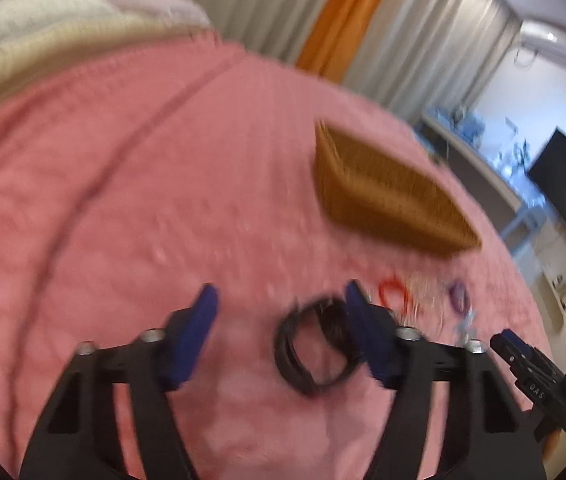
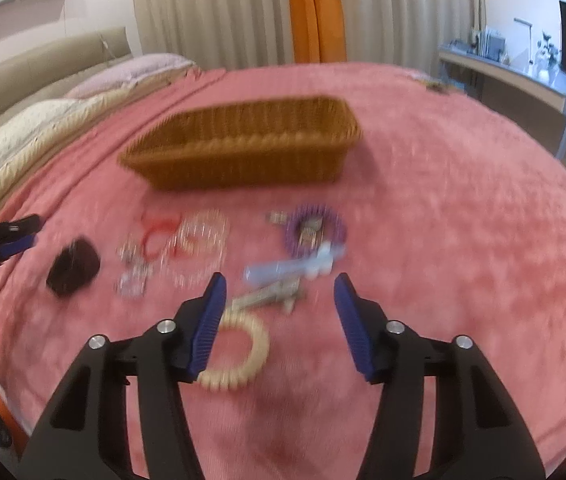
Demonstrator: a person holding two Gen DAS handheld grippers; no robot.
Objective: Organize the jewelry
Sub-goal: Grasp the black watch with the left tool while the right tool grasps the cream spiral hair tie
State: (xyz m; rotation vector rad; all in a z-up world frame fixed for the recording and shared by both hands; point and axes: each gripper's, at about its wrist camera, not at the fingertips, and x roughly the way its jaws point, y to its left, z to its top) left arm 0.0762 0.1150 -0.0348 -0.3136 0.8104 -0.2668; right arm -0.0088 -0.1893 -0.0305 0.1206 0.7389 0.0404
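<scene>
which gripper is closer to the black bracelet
Left. The left gripper has the black bracelet between its open fingers. The right gripper is off to the side, over the cream bracelet.

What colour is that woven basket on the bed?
Golden brown basket, clearest in the right wrist view.

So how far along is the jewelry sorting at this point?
Nothing looks sorted yet: as far as the wicker basket shows, nothing is in it. Neither gripper holds anything; the left gripper frames the black hair tie, while the right gripper hovers near the cream bracelet. The purple bracelet and red band remain on the pink blanket.
</scene>
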